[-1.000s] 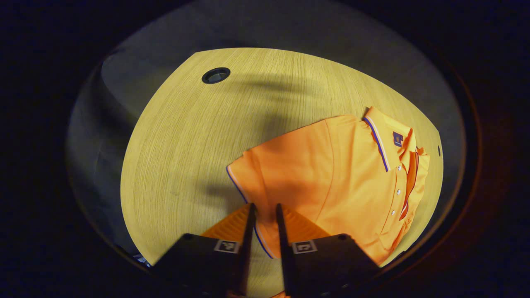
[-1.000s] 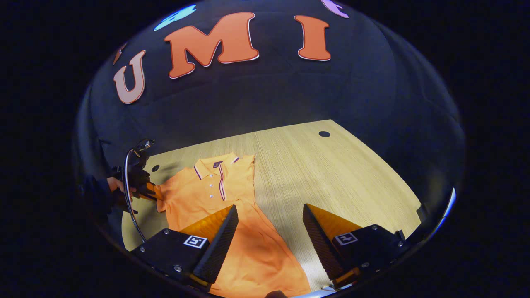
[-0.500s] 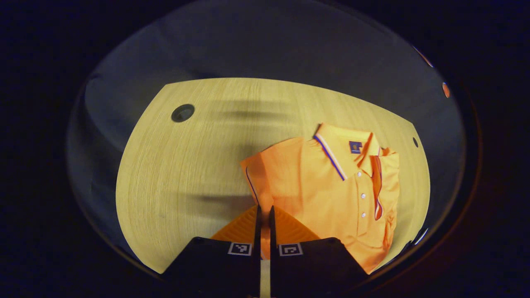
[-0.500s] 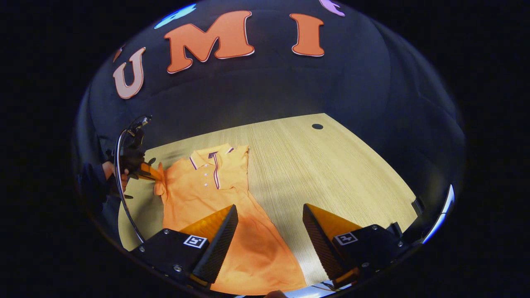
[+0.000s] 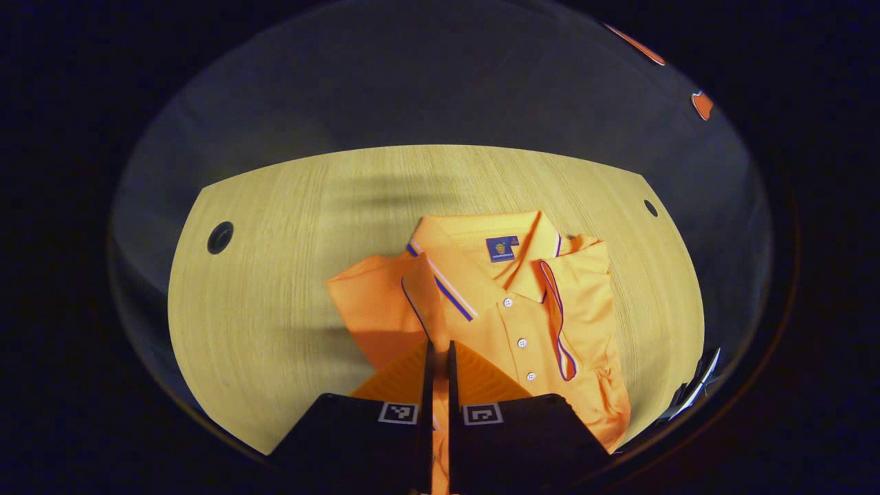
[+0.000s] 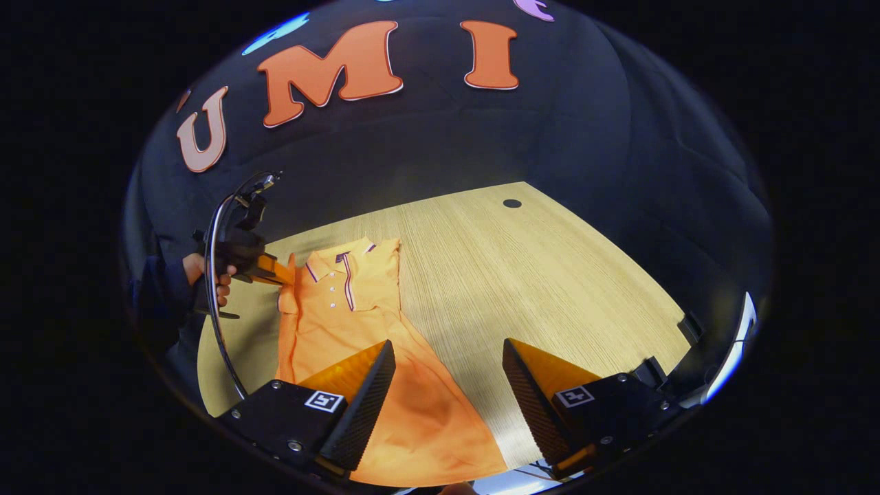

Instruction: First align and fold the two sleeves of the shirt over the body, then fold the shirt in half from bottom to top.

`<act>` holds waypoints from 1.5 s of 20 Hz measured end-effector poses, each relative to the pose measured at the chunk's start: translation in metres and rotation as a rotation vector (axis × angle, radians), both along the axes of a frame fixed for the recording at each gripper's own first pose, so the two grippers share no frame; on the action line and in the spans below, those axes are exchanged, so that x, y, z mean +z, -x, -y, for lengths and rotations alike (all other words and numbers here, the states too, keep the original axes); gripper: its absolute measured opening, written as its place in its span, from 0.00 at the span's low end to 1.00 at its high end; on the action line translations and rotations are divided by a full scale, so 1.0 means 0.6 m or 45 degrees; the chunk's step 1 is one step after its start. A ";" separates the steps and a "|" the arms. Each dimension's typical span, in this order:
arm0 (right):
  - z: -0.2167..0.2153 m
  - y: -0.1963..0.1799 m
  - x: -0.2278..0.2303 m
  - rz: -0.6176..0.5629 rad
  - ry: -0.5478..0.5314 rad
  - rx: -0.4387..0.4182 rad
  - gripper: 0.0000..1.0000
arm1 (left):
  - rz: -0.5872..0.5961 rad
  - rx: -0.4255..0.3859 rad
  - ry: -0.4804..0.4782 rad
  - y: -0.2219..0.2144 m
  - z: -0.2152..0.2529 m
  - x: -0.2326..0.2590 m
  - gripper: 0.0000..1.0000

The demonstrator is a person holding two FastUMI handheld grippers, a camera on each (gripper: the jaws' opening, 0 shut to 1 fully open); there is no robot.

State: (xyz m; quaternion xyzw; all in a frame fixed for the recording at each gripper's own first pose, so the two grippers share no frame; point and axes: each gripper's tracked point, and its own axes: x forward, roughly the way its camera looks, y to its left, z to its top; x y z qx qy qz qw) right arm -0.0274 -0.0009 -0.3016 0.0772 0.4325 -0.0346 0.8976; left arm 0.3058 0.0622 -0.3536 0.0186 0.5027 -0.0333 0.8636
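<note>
Left gripper (image 5: 437,357): jaws clenched on the hem of the shirt's sleeve, with the cloth pinched in the narrow slit between them. In the right gripper view this same gripper (image 6: 271,270) shows far off to the left, at the shirt's shoulder, and it holds the sleeve up off the worktop.

Hand (image 6: 206,278): wrapped around the left gripper's handle, a dark sleeve behind it.

Right gripper (image 6: 447,385): jaws released, spread wide and grasping nothing. The shirt's lower body passes under its left finger (image 6: 361,405); bare worktop lies under the gap and the right finger.

Shirt (image 5: 522,323): an orange polo lying face up on the worktop, just ahead of the left jaws and a little to their right. The collar is on the far side and the buttoned placket runs back toward the jaws.

Sleeve in grasp (image 5: 375,309): it rises from the left jaws as a flap that stands ahead of them and to their left, its piped edge next to the collar.

Other sleeve: already folded over the chest on the far side of the placket, its piped edge curving down beside the buttons.

Shirt from the right jaws: the collar end (image 6: 340,265) lies well ahead and to the left, and the hem end reaches back beneath the jaws.

Worktop (image 6: 550,275): pale wood grain with round cable holes (image 5: 220,237) near its far corners.
</note>
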 end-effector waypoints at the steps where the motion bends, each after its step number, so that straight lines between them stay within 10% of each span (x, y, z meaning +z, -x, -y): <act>1: 0.001 0.000 -0.001 -0.004 0.003 -0.006 0.96 | -0.007 -0.007 0.013 -0.004 0.009 -0.005 0.10; 4: 0.005 0.008 -0.003 -0.024 0.000 -0.017 0.96 | -0.044 -0.012 0.100 0.006 0.038 -0.017 0.21; 11: 0.017 0.011 -0.013 -0.026 -0.037 0.056 0.96 | -0.006 -0.015 0.342 0.038 0.092 0.006 0.93; 30: 0.016 0.100 -0.046 -0.048 -0.152 0.531 0.96 | 0.335 0.175 0.099 0.426 0.046 0.111 0.98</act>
